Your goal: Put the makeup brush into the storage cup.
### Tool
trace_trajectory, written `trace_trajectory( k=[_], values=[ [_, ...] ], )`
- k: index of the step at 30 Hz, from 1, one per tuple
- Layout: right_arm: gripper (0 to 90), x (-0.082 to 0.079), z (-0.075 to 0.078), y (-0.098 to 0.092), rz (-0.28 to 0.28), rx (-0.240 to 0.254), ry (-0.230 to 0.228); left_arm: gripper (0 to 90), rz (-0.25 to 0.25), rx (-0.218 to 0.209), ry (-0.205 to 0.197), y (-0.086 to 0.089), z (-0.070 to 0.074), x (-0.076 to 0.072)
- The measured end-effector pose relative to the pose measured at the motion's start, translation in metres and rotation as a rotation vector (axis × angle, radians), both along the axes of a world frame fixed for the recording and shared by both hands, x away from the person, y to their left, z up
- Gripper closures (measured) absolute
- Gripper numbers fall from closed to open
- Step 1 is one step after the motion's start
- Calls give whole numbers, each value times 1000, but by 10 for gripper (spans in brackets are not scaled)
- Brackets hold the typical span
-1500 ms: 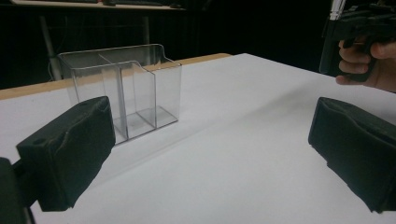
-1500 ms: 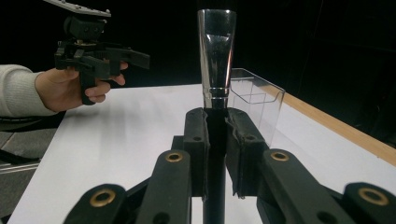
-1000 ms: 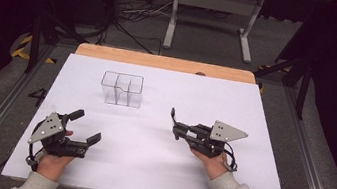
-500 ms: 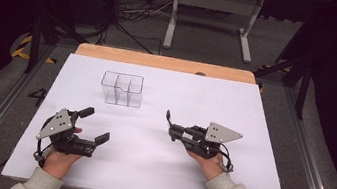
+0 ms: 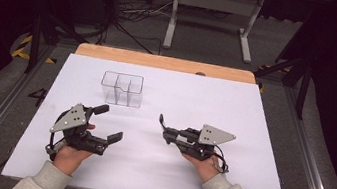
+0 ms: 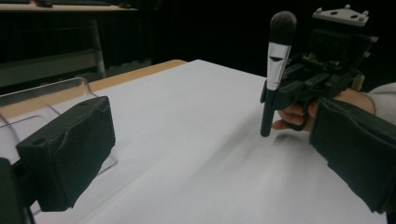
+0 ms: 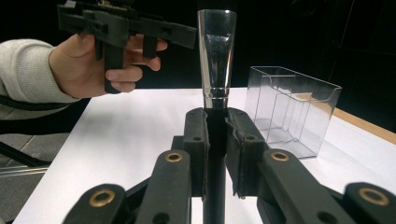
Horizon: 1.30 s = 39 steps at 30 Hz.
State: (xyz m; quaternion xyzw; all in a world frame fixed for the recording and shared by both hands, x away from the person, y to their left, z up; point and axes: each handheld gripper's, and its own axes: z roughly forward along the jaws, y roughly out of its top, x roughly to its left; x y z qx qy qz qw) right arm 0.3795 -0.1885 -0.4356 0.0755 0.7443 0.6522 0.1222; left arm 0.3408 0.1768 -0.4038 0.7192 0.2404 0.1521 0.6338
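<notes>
A white sheet [image 5: 154, 173] is spread over the table [image 5: 161, 62]. A clear plastic box [image 5: 122, 88] with small parts inside is set on the sheet, toward the far side and a bit to the left.

The left gripper [image 5: 110, 127] is held in the person's left hand [image 5: 69, 155], near the front of the table. Its jaws are spread wide apart and nothing is held between them. In the left gripper view, one black jaw is seen just in front of the clear plastic box [image 6: 28, 112].

The right gripper [image 5: 165, 129] is held in the right hand [image 5: 204, 165], well apart from the left one. Its jaws are closed tight on the black handle of a makeup brush [image 6: 276, 70]. The brush is held upright, with its dark soft tip at the top and a shiny silver band below the tip. In the right gripper view, the makeup brush [image 7: 215, 60] is seen rising straight up from between the jaws. The clear plastic box [image 7: 292, 109] is seen to the right of it there.
</notes>
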Motion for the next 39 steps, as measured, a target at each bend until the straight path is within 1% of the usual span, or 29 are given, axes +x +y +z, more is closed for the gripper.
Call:
trace_trajectory(
  k=[2,4,6,7,13,20,22,26,30,34,35,36,37,38,39],
  values=[
    [793,-1,0,1,2,-4,3,9,-15,-6,13,-4,0,3],
    [793,-1,-1,2,6,-3,2,10,-19,-7,15,-7,1,4],
    [793,-1,0,2,8,-4,0,10,-32,9,6,-13,3,6],
    [793,-1,0,2,8,-3,-2,10,-37,4,9,-15,3,6],
    [793,-1,-1,1,6,-2,-1,10,-69,1,-8,-30,12,9],
    [793,-1,-1,1,6,-4,-1,17,-123,13,-12,-53,18,14],
    [793,-1,-1,1,6,-2,-2,25,-143,20,-5,-59,19,16],
    [793,-2,-1,0,10,-3,-3,45,-168,17,7,-69,16,20],
    [793,-2,0,-1,8,-4,-6,97,-193,27,11,-76,13,23],
    [793,-2,-1,-1,12,-6,-6,149,-223,5,21,-82,8,26],
    [793,-2,-1,-1,12,-5,-5,166,-223,5,21,-82,8,26],
    [793,-2,-1,-1,12,-5,-5,166,-226,5,29,-84,7,26],
    [793,-1,-1,-1,11,-2,-2,206,-234,11,38,-87,6,27],
    [793,-1,-1,-1,11,-2,-2,225,-234,11,38,-87,6,27],
    [793,-1,-1,-1,10,-4,-3,255,-245,16,42,-90,5,28]
  ],
)
